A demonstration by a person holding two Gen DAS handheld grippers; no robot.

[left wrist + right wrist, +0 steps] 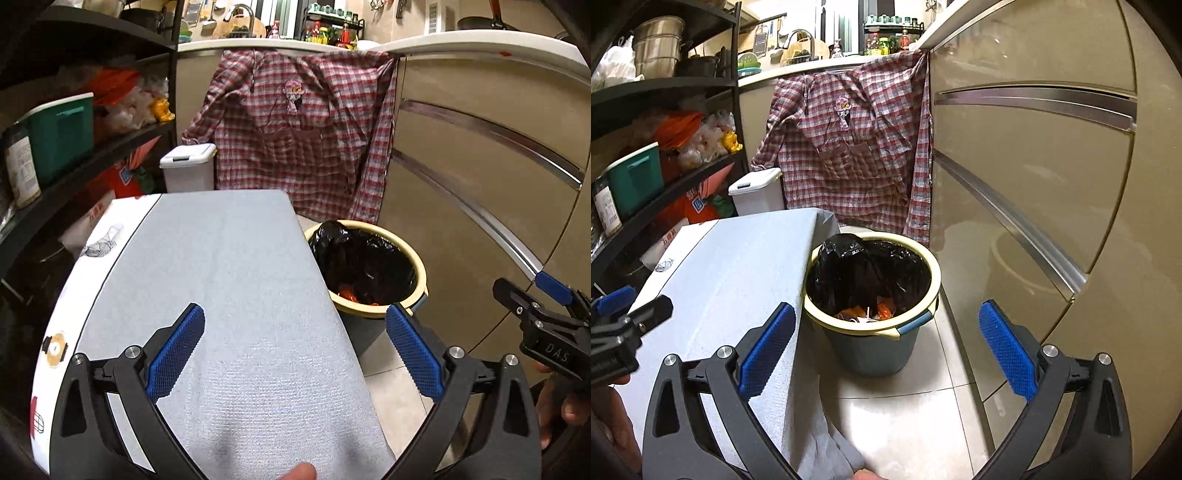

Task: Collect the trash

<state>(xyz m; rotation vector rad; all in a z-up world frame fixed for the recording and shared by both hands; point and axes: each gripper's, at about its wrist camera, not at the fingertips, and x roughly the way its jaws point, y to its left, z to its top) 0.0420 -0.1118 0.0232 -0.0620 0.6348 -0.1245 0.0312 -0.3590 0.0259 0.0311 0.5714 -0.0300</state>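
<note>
A trash bin (875, 350) with a cream rim and black liner stands on the floor beside a table under a grey cloth (229, 288). Orange and white scraps (875, 314) lie at the bin's bottom; the same bin (369, 273) shows past the table's right edge in the left wrist view. My left gripper (295, 354) hangs open above the cloth, nothing between its blue pads. My right gripper (886, 354) is open over the floor in front of the bin, also empty. It appears at the right edge (535, 306) of the left wrist view.
Beige cabinet fronts (1034, 184) with metal handles wall the right side. A plaid shirt (849, 147) hangs from the counter behind the bin. A small white lidded bin (757, 192) and a black shelf rack (665, 147) stand at left. The floor (905, 417) is glossy tile.
</note>
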